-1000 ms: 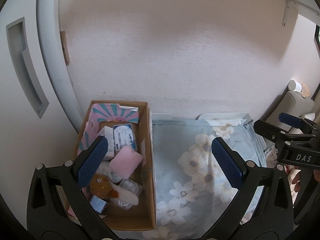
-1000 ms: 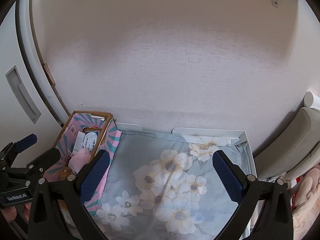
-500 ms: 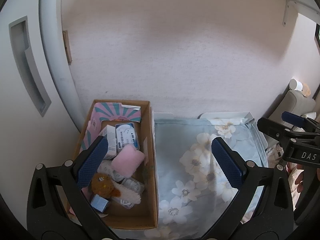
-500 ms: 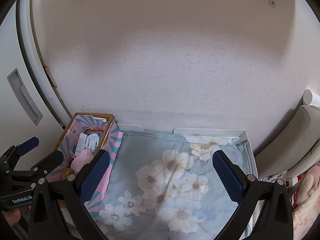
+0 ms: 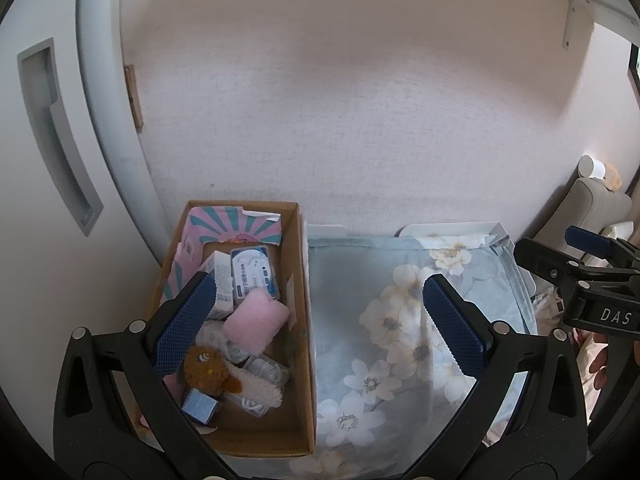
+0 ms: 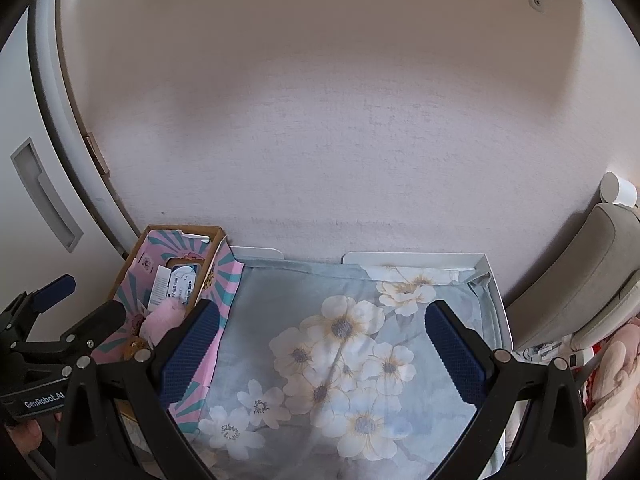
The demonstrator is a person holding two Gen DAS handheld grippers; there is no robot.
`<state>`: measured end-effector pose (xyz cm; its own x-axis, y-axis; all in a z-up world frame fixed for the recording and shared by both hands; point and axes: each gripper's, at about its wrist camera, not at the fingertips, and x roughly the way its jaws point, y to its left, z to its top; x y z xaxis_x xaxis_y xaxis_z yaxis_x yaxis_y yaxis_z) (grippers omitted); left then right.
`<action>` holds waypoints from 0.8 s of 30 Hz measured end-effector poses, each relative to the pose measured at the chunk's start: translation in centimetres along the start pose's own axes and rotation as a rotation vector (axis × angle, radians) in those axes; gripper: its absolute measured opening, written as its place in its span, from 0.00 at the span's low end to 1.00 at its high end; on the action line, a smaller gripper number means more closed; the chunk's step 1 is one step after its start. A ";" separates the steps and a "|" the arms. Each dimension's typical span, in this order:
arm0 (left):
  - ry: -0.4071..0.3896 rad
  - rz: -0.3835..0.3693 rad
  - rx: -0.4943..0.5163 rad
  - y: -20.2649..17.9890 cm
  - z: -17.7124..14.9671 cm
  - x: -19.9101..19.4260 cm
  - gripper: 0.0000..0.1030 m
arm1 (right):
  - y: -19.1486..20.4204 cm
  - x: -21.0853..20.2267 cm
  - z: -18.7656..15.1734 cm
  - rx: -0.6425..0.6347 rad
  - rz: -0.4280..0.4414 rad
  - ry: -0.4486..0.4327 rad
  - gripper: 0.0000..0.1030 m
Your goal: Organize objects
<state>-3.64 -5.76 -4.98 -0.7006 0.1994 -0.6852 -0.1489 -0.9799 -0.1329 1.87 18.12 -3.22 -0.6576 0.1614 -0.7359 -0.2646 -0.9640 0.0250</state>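
Observation:
A cardboard box (image 5: 301,320) stands at the left of a table covered by a floral cloth (image 5: 400,320). In it lie a pink fluffy pad (image 5: 256,320), a brown plush toy (image 5: 204,368), a white and blue packet (image 5: 255,274), a small white carton (image 5: 222,280) and a small blue cube (image 5: 199,406). My left gripper (image 5: 316,332) is open and empty above the box's right wall. My right gripper (image 6: 322,356) is open and empty above the cloth; the box (image 6: 132,272) shows at its left.
A pink wall (image 5: 340,120) rises right behind the table. A white cabinet door with a recessed handle (image 5: 56,132) is at the left. A grey chair (image 6: 592,264) stands at the right, with a white cup (image 6: 618,194) above it. The table's white rim (image 6: 496,300) shows at the far right.
Both grippers have drawn back and up a little, so the box and cloth sit slightly lower and further right in view. Both stay open and empty.

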 end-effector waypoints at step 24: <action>-0.045 0.026 0.048 -1.8 0.0 0.7 1.00 | -0.6 0.9 -0.1 0.036 0.014 0.003 1.00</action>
<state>-3.87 -3.84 -5.21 -0.7352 0.1753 -0.6548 -0.1627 -0.9834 -0.0806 1.53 18.82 -3.99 -0.6597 0.1474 -0.7370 -0.2808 -0.9579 0.0598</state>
